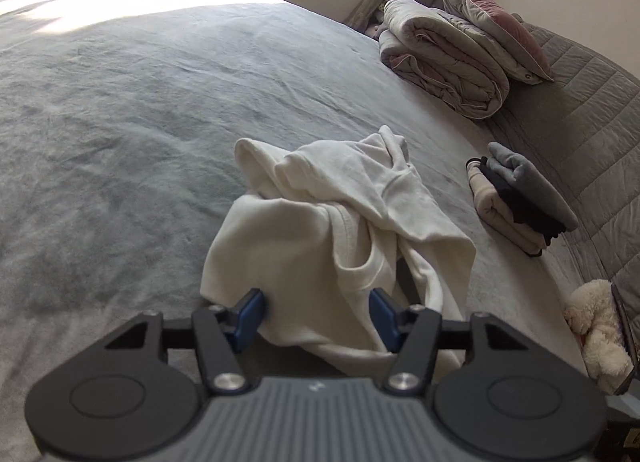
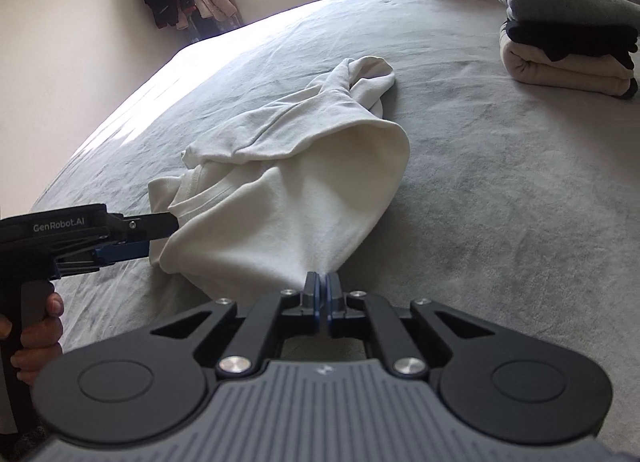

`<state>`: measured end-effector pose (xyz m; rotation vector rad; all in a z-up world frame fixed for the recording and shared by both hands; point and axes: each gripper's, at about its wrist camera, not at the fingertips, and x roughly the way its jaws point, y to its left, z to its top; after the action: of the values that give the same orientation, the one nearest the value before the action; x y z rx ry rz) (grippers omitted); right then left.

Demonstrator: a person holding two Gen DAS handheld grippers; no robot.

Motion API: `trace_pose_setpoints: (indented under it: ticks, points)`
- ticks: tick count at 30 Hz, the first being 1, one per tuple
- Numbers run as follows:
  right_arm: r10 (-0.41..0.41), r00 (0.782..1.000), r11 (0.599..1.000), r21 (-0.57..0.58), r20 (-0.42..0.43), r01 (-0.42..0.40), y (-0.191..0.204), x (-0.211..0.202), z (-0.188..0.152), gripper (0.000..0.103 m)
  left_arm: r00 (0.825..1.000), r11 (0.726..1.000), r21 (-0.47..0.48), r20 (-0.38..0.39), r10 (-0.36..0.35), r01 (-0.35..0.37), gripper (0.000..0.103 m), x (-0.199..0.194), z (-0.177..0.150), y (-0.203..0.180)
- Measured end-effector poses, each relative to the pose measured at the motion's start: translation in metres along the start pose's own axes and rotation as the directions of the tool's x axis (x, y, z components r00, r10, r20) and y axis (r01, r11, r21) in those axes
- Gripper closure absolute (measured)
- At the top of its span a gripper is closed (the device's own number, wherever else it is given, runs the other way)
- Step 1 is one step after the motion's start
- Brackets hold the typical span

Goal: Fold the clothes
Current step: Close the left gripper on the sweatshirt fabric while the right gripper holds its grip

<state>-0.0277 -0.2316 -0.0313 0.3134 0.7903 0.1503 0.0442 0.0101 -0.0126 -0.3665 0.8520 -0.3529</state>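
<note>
While right claw [image 2: 322, 286] pinches white shirt [image 2: 280, 189], left claw [image 1: 318, 312] spread wide around it.

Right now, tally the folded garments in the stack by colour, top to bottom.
Grey: 1, the grey garment on top
Black: 1, the black garment in the middle
Cream: 1, the cream garment at the bottom
Total: 3
The white shirt lies unfolded, apart from the stack.
</note>
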Motion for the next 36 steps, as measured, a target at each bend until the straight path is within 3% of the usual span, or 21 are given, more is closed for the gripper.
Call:
trace_pose_setpoints:
  ticks: [4, 7, 11, 14, 18, 20, 24, 28, 30, 31, 34, 36]
  points:
    - [0.003, 1.000, 1.000, 0.005, -0.006, -0.003, -0.005, -0.004, -0.003, 0.100, 1.000, 0.999, -0.029, 0.010, -0.016, 0.016, 0.056, 0.011, -0.001, -0.008]
    - [0.005, 1.000, 1.000, 0.000, -0.008, -0.005, -0.006, -0.004, -0.004, 0.100, 1.000, 0.999, -0.035, 0.013, -0.018, 0.019, 0.073, 0.013, -0.001, -0.010]
    - [0.011, 1.000, 1.000, 0.011, -0.012, -0.011, -0.009, -0.005, -0.004, 0.099, 0.999, 0.999, -0.027, 0.026, -0.020, 0.021, 0.084, 0.007, -0.002, -0.012]
    - [0.017, 1.000, 1.000, 0.026, -0.018, -0.017, -0.012, -0.005, -0.004, 0.099, 0.999, 0.999, -0.016, 0.025, -0.032, 0.032, 0.084, 0.000, -0.001, -0.010]
    - [0.022, 0.999, 0.999, 0.030, -0.023, -0.021, -0.013, -0.005, -0.003, 0.099, 0.999, 0.999, -0.013, 0.009, -0.038, 0.038, 0.076, -0.010, -0.003, -0.006]
    - [0.025, 0.999, 0.999, 0.031, -0.025, -0.024, -0.014, -0.005, -0.003, 0.099, 0.998, 0.998, -0.025, 0.017, -0.060, 0.061, 0.070, -0.018, -0.002, 0.000]
    - [0.022, 0.999, 0.999, 0.036, -0.035, -0.021, -0.016, -0.005, -0.003, 0.099, 0.992, 0.989, -0.076, 0.033, -0.125, 0.127, 0.069, -0.028, 0.003, 0.011]
    - [0.016, 0.998, 0.999, 0.039, -0.062, -0.014, -0.020, -0.002, -0.008, 0.099, 0.990, 0.986, -0.080, 0.002, -0.144, 0.144, 0.067, -0.018, 0.000, 0.006]
    - [0.028, 0.997, 0.998, 0.054, -0.074, -0.024, -0.022, -0.001, -0.010, 0.096, 0.988, 0.985, -0.082, -0.013, -0.152, 0.151, 0.066, -0.012, -0.002, 0.004]
    - [0.038, 0.996, 0.997, 0.069, -0.078, -0.033, -0.023, 0.000, -0.011, 0.087, 0.987, 0.985, -0.083, -0.021, -0.157, 0.154, 0.065, -0.009, -0.003, 0.002]
    - [0.074, 0.993, 0.991, 0.115, -0.090, -0.063, -0.026, 0.002, -0.012, 0.087, 0.988, 0.986, -0.087, -0.040, -0.146, 0.142, 0.065, 0.003, -0.005, -0.003]
    - [0.093, 0.991, 0.987, 0.143, -0.091, -0.079, -0.025, 0.003, -0.011, 0.078, 0.990, 0.987, -0.095, -0.046, -0.133, 0.128, 0.065, 0.011, -0.007, -0.006]
